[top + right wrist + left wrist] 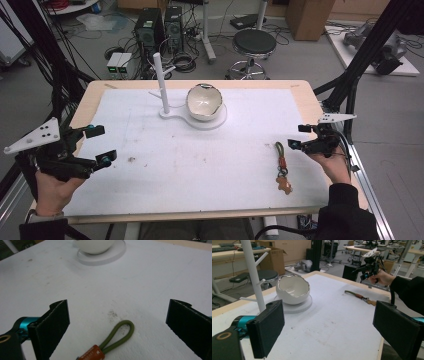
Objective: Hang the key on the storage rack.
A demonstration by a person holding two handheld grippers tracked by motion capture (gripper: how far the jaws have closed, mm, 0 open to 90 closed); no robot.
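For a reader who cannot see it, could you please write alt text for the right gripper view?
The right gripper hangs with its two black jaws wide open above a white table mat, with the green cord loop of a keychain lying between them. Farther off, a white bowl sits on a round white base.

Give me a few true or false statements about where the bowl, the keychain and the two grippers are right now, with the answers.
1. The white bowl sits on the round base of the white stand. True.
2. The keychain lies inside the bowl. False: it lies flat on the white mat, near the right gripper.
3. The left gripper is open and holds nothing. True.
4. The right gripper is shut on the keychain. False: its jaws are open, apart from the green loop.
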